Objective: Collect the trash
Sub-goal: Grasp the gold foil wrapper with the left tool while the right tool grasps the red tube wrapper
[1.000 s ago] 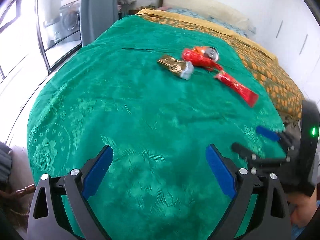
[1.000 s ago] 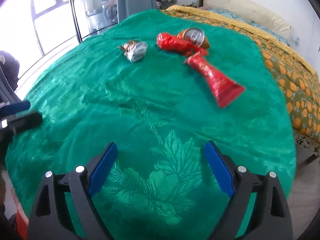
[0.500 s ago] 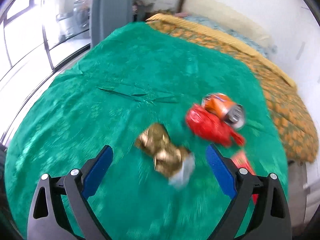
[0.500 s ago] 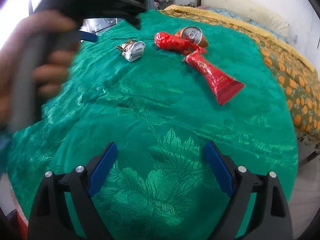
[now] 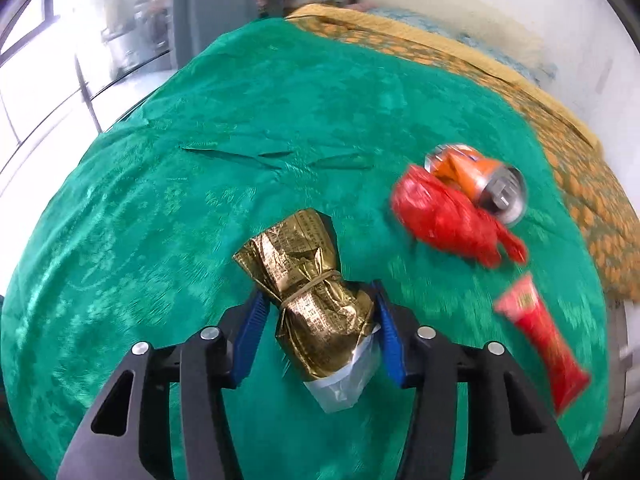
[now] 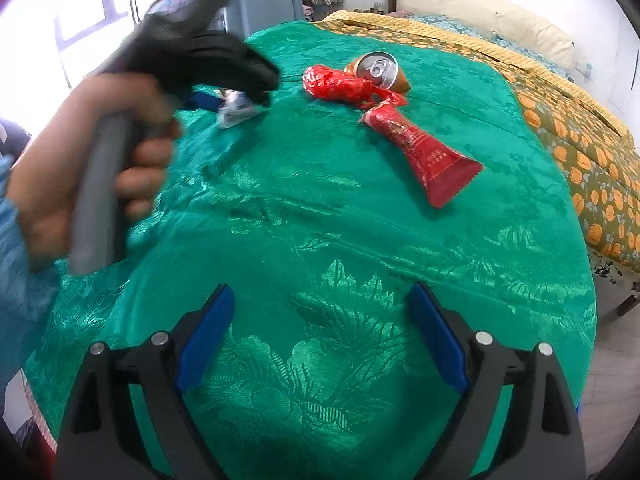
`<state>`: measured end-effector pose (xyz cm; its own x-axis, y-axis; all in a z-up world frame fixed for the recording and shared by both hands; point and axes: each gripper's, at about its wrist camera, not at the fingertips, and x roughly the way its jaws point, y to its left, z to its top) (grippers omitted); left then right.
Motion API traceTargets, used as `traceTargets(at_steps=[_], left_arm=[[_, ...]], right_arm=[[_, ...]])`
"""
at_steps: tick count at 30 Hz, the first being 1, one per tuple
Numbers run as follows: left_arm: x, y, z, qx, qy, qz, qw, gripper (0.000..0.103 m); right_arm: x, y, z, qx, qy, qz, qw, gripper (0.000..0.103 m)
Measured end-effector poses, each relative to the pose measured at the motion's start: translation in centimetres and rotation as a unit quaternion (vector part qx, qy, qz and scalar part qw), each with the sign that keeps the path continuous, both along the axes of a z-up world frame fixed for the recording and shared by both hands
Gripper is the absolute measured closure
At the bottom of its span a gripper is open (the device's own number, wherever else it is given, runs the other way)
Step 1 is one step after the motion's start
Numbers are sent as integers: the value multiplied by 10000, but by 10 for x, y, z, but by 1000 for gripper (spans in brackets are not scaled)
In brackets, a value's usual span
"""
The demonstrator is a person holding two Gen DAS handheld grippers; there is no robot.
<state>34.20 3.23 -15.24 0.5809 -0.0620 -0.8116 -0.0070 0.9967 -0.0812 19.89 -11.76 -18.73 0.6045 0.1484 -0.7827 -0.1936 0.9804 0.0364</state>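
- Left gripper (image 5: 318, 322) has its blue pads on either side of the gold foil wrapper (image 5: 310, 288). They look pressed right up against the tied-off lower half, so I'd call that a grab, with the wrapper lying on the green bedspread (image 5: 160, 200).
- A clear plastic bit (image 5: 340, 384) sticks out of the wrapper's near end, toward the camera.
- Right gripper (image 6: 320, 324) is spread wide with nothing between the pads, just hovering over the near part of the bedspread.
- The right wrist view also shows the person's hand (image 6: 92, 160) wrapped around the left tool's grey handle, off to the left.
- Rest of the trash sits further right: a crumpled red wrapper (image 5: 448, 220) touching an orange soda can (image 5: 480, 180) on its side, and a flat red packet (image 5: 540, 336) just beside them.
- An orange-patterned blanket (image 6: 580, 120) covers the bed beyond the green one.
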Motion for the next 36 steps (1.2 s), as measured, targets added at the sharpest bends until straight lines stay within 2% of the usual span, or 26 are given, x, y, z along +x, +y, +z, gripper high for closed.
traceTargets(at_steps=[3,6,9,11,12,14,17,21,23,27,31,34,36], left_arm=[[-34,6,12,192,-146,-583,9980,55],[-82,11,19,333,-177,-1499,9880,55],[-116,16,15,476,-164,-2016,9782,54],[-133,21,7,497,-117,-2146,9754,51],[-137,22,5,517,-125,-2140,9754,49],[-142,26,-1,657,-212,-1990,9776,38],[-143,30,-4,611,-214,-1787,9818,23],[-140,35,-10,756,-137,-1511,9855,16],[-139,41,-14,680,-111,-1403,9877,10],[-136,50,-16,450,-26,-1297,9905,7],[-135,49,-17,463,-12,-1313,9903,6],[-136,48,-17,473,-13,-1307,9903,6],[-136,48,-17,474,-13,-1310,9902,6]], right_arm=[[0,-1,0,12,12,-30,10000,17],[0,0,0,-14,8,-38,10000,17],[0,0,0,-25,9,-65,10000,17],[0,0,0,-44,16,-67,10000,16],[0,0,0,-53,22,-69,10000,16],[1,0,0,-49,29,-82,10000,16],[2,-2,0,-34,46,-101,9999,16],[3,-4,-1,84,128,-82,9998,11],[4,-5,0,142,180,0,9997,10],[9,-26,14,351,108,-109,9993,11],[48,-43,41,-141,-59,-197,9997,11],[89,-40,34,-454,515,51,9976,12],[106,-35,26,-645,736,73,9952,25]])
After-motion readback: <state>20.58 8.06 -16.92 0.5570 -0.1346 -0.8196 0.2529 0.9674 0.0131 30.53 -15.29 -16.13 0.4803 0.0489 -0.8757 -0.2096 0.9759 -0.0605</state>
